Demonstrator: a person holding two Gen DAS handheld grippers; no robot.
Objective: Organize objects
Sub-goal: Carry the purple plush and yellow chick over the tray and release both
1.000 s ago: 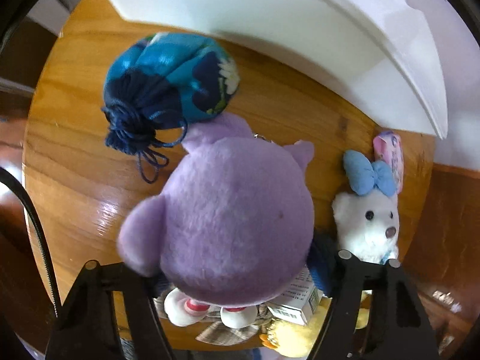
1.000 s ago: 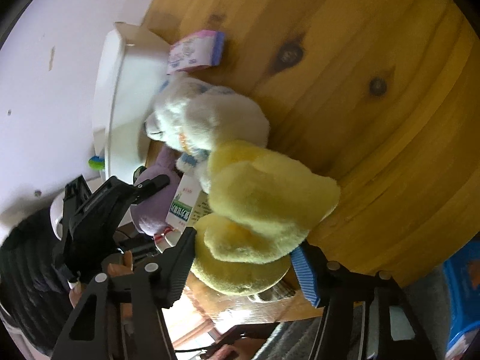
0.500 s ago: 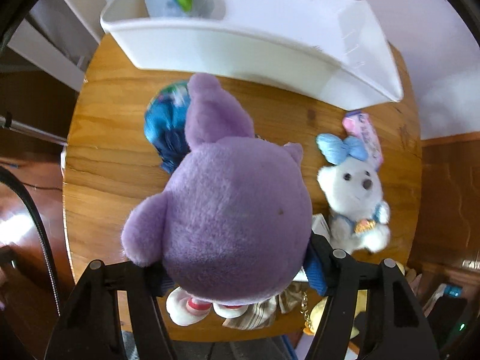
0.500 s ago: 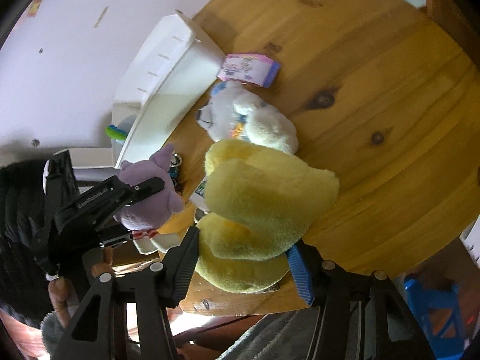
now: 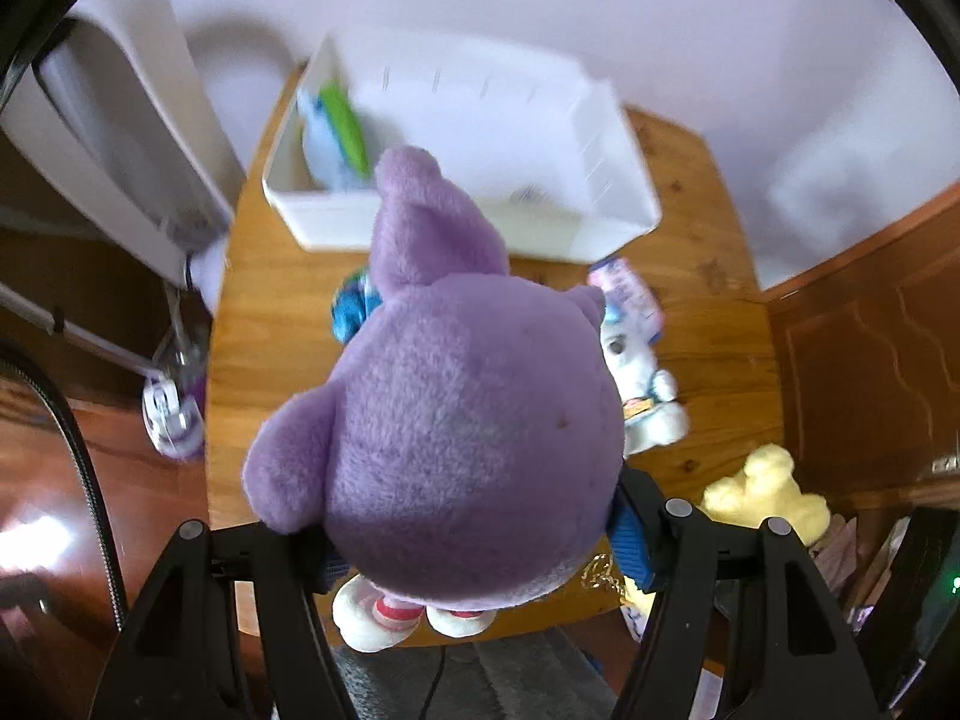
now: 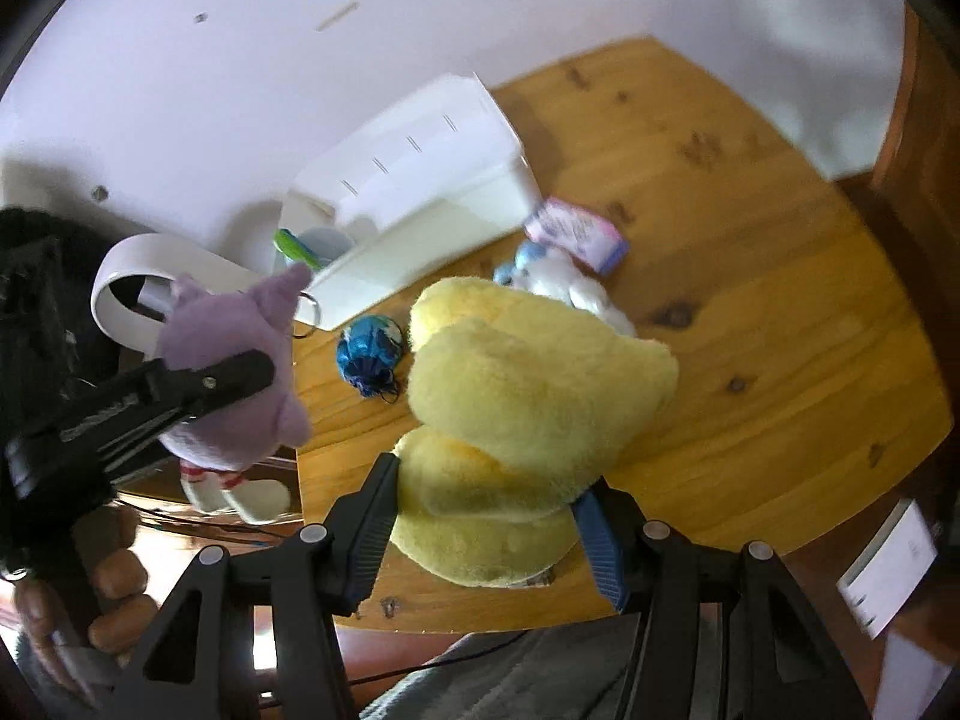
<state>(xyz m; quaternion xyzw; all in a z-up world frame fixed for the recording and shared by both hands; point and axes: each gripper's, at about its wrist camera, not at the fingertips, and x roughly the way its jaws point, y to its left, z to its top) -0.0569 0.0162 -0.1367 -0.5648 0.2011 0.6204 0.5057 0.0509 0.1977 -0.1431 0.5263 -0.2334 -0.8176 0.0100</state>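
Observation:
My left gripper (image 5: 480, 546) is shut on a purple plush toy (image 5: 456, 438) and holds it high above the wooden table (image 5: 270, 324); the toy also shows in the right wrist view (image 6: 234, 354). My right gripper (image 6: 486, 534) is shut on a yellow plush toy (image 6: 528, 402), also lifted above the table; it shows in the left wrist view (image 5: 762, 498) at the lower right. A white bin (image 5: 588, 180) stands at the table's far edge against the wall, with a blue-and-green item (image 5: 336, 132) inside at its left end.
On the table lie a blue drawstring pouch (image 6: 369, 354), a white bear plush with a blue bow (image 5: 642, 390) and a pink packet (image 6: 576, 234). A white appliance (image 5: 108, 138) stands left of the table. Dark wooden panelling (image 5: 870, 360) is on the right.
Both grippers have risen and pulled back from the table with their toys. The bin's inside and the wall have come into view.

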